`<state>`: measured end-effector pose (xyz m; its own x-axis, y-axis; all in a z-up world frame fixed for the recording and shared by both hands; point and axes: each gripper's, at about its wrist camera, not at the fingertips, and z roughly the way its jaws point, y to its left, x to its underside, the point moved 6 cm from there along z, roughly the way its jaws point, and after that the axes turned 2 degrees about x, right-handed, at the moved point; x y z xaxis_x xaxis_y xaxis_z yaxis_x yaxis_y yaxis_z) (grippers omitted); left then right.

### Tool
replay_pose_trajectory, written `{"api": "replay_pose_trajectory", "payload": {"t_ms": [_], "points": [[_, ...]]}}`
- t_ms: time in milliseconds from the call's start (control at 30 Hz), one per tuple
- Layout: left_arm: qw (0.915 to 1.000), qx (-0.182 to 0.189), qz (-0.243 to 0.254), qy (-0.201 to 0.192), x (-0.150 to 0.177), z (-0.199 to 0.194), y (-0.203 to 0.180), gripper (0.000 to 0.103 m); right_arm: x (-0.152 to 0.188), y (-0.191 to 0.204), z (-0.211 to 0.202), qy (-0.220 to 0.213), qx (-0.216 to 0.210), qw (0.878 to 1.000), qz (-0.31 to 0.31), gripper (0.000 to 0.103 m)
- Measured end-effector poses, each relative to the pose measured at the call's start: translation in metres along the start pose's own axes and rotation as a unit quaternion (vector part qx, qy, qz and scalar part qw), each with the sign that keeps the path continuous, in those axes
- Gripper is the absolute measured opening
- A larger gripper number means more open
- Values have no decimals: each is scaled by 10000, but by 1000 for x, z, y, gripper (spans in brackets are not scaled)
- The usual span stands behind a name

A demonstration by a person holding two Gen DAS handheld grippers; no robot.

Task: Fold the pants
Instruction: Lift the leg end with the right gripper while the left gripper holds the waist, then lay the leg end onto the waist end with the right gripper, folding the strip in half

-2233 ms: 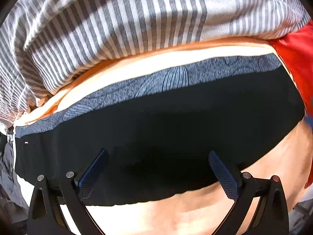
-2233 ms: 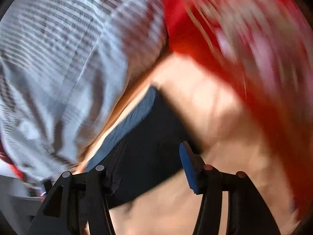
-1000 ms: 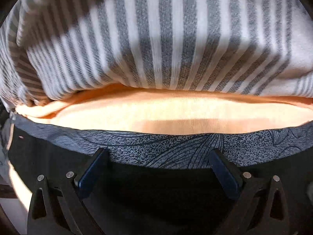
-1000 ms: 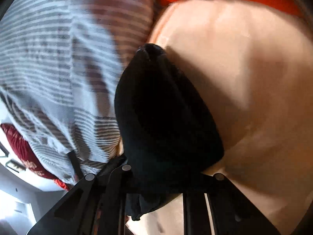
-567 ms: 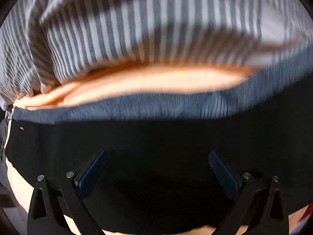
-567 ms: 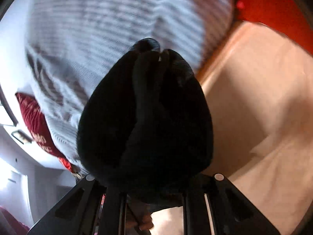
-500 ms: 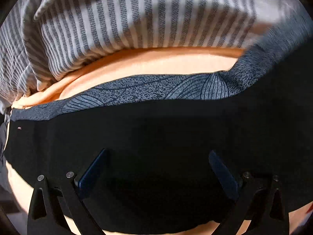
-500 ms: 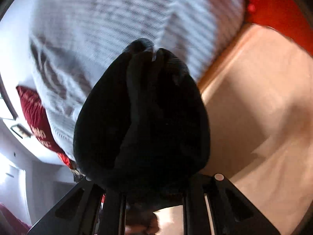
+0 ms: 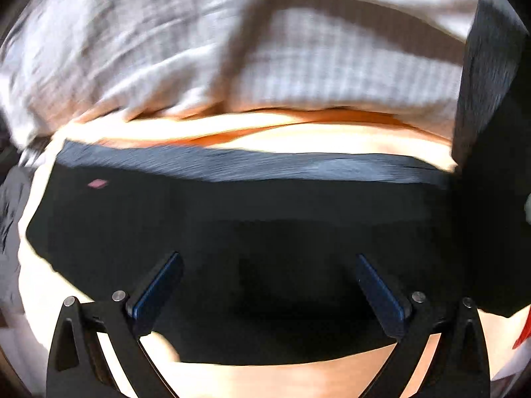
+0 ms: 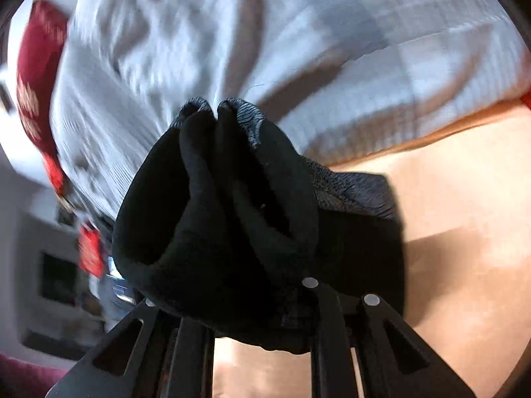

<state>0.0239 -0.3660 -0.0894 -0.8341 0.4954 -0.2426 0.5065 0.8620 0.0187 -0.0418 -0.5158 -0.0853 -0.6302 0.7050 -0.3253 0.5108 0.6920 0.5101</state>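
The black pants [image 9: 232, 219] with a grey patterned waistband [image 9: 252, 164] lie spread across a peach sheet [image 9: 298, 139]. My left gripper [image 9: 265, 285] is open and hovers low over the black cloth, its blue pads wide apart. My right gripper [image 10: 252, 301] is shut on a bunched end of the pants [image 10: 232, 219], lifted off the sheet; the cloth hides its fingertips. In the left wrist view that raised end stands up at the right edge [image 9: 488, 76].
A grey-and-white striped duvet [image 9: 232, 49] is heaped behind the pants, also in the right wrist view [image 10: 298, 33]. A red pillow [image 10: 36, 76] and room furniture [image 10: 59, 282] lie left. The peach sheet [image 10: 464, 232] extends to the right.
My right gripper has carried the bunched pants end further over the laid-out part. The left gripper drew back a little, staying open; both views blur with motion.
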Motion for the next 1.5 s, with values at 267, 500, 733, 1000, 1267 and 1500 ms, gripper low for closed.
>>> {"api": "replay_pose_trajectory", "payload": {"t_ms": [267,500,733,1000,1267,1500], "points": [[9980,-265,-524,240,20,13,104,103,60,49,122,688,1949,9703,-1257,24],[9979,-252,-560,186,25,9,136,103,97,106,133,533,2533,9410,-2179,66],[9992,371,-97,82,14,-6,107,103,106,95,61,308,2106,9609,-1770,66],[9865,1501,648,119,15,-19,15,88,97,18,35,421,2464,9666,-568,66],[9755,1988,786,513,19,5,-30,46,103,5,25,453,2292,9718,-330,66],[9757,1980,799,498,32,-4,-23,12,107,-4,16,465,2193,9745,-114,63]]}}
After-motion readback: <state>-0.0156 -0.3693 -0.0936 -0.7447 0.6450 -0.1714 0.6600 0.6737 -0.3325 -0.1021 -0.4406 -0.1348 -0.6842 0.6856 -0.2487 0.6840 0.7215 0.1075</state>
